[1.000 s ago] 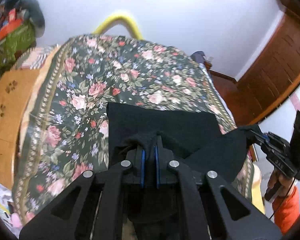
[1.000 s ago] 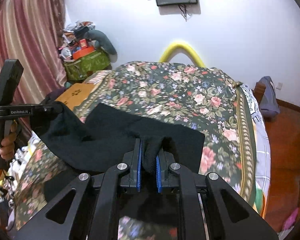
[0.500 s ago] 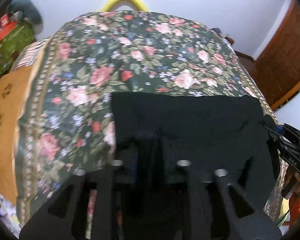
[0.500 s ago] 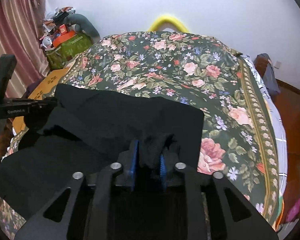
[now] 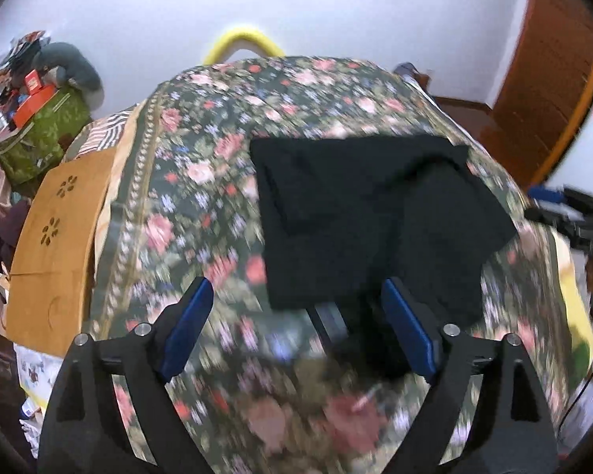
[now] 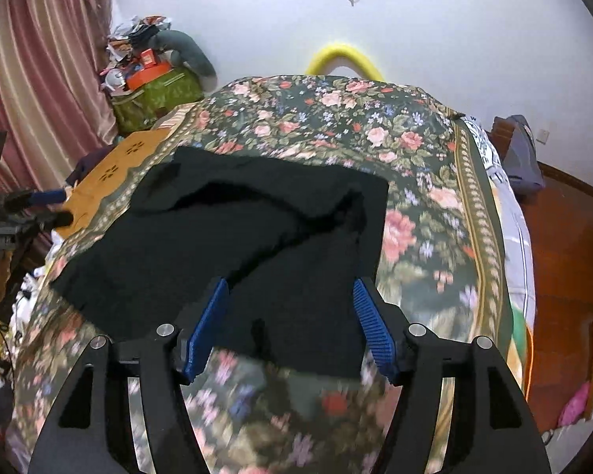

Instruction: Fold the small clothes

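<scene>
A black garment [image 5: 367,213] lies folded on the floral bedspread [image 5: 201,205]; it also shows in the right wrist view [image 6: 257,237]. My left gripper [image 5: 296,300] is open and empty, just above the garment's near edge, jaws wide apart. My right gripper [image 6: 292,296] is open and empty over the garment's near right part. The other gripper shows at the right edge of the left wrist view [image 5: 573,217] and at the left edge of the right wrist view [image 6: 23,209].
A wooden board [image 5: 55,245] lies along the bed's left side. A green box with clutter [image 6: 154,94] stands by the pink curtain [image 6: 39,79]. A yellow curved bar [image 6: 344,55] rises behind the bed. Wooden floor [image 6: 565,245] lies on the right.
Both grippers were shut on the black garment; they laid it down on the bed, opened, let go and drew back toward the near edge.
</scene>
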The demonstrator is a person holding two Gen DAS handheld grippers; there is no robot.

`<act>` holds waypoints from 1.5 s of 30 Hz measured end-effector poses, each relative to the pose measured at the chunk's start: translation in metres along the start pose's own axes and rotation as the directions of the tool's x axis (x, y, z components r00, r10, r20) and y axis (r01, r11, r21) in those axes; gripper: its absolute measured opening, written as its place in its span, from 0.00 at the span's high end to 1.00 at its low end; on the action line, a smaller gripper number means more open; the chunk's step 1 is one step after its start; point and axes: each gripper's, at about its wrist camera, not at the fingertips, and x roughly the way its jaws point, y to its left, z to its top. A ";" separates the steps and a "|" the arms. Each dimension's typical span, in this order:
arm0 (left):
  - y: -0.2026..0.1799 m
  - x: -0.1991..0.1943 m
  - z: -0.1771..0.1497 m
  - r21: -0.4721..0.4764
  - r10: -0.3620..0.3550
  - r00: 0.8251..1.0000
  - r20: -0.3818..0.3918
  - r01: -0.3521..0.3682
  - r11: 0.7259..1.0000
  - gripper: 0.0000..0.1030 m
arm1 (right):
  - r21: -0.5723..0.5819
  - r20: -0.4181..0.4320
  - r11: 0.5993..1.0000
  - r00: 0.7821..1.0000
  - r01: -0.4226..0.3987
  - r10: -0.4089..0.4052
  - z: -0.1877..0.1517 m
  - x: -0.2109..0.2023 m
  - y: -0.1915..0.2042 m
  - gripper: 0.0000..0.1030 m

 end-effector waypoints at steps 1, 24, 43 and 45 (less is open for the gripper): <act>-0.006 -0.002 -0.010 0.019 0.000 1.000 -0.005 0.000 1.000 0.14 | 0.001 -0.004 1.000 1.000 -0.004 0.004 -0.003 -0.002 0.001 0.38; -0.080 0.046 -0.052 0.233 0.099 0.995 0.017 -0.101 0.967 0.10 | -0.049 -0.062 0.999 0.998 -0.017 0.014 -0.035 0.041 0.019 0.36; -0.003 0.003 -0.051 0.029 0.105 0.994 0.043 -0.106 0.994 0.11 | 0.076 -0.075 0.960 0.959 -0.268 0.273 -0.053 0.053 0.060 0.54; 0.003 0.001 -0.055 0.035 0.116 0.992 0.047 -0.118 0.992 0.11 | 0.118 -0.075 0.952 0.953 -0.282 0.292 -0.053 0.063 0.060 0.63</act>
